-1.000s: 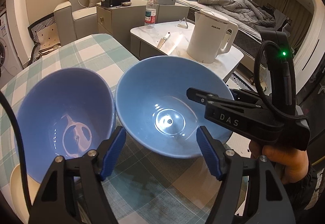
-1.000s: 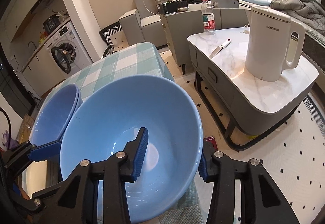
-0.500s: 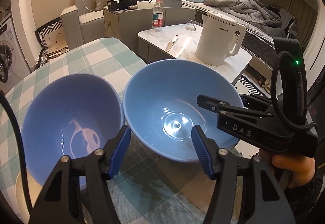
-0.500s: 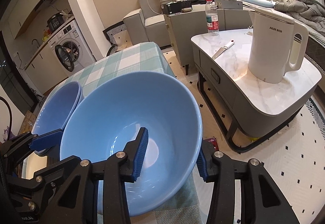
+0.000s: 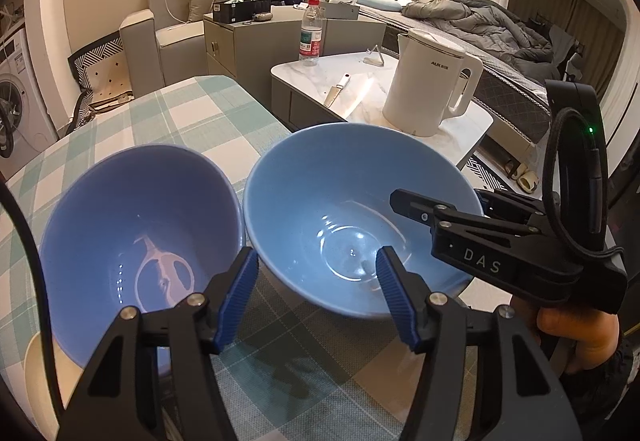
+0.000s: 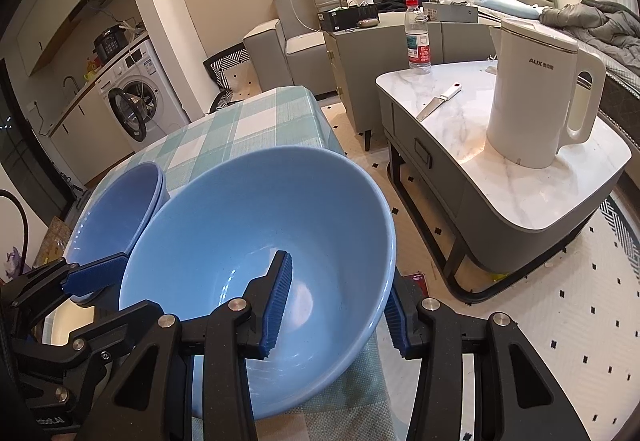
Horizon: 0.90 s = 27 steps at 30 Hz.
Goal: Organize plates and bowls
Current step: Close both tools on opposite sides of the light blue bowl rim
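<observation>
Two bowls sit side by side on the checked tablecloth [image 5: 192,113]. The light blue bowl [image 5: 352,221] [image 6: 256,241] is tilted at the table's right edge. My right gripper [image 6: 336,305] [image 5: 460,201] is shut on its rim, one pad inside and one outside. The darker blue bowl [image 5: 136,241] [image 6: 116,213] stands to its left, and its rim looks doubled in the right wrist view. My left gripper [image 5: 316,297] is open at the light bowl's near side. One of its pads [image 6: 96,275] lies in the gap between the bowls. Its pads press on nothing.
A cream dish [image 5: 36,361] shows under the darker bowl. Right of the table stands a marble side table [image 5: 472,125] with a white kettle [image 5: 428,93], a knife [image 5: 338,89] and a water bottle [image 5: 310,33]. A hand [image 5: 576,325] holds the right gripper.
The left gripper's jaws have narrowed and its pads now sit closer to the light blue bowl's near side. The right gripper keeps the same hold on the rim.
</observation>
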Each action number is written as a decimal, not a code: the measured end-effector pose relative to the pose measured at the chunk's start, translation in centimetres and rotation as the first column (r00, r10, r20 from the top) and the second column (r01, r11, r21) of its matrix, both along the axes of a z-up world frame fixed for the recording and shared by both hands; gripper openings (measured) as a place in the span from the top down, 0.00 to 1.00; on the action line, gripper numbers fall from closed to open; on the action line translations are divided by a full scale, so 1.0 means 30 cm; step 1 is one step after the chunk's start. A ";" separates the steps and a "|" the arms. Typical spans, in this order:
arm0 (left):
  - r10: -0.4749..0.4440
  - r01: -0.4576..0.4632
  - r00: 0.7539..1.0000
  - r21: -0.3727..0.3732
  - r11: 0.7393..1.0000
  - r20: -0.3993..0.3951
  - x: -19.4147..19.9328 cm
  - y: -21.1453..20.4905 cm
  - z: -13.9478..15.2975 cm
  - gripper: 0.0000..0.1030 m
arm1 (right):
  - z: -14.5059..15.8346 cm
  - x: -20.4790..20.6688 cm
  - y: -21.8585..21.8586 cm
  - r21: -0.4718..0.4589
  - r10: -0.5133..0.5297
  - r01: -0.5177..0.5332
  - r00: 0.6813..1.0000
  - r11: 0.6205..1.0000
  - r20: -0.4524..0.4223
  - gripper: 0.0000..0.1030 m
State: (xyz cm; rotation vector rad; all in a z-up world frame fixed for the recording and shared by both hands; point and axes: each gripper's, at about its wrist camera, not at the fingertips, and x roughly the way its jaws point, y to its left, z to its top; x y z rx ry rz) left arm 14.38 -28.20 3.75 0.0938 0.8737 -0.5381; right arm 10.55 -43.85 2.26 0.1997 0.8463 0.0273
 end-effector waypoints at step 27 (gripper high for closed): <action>-0.011 0.012 0.998 -0.014 1.000 0.059 -0.027 -0.002 0.058 0.41 | 0.083 -0.044 -0.016 -0.018 -0.015 0.016 0.998 1.000 0.066 0.57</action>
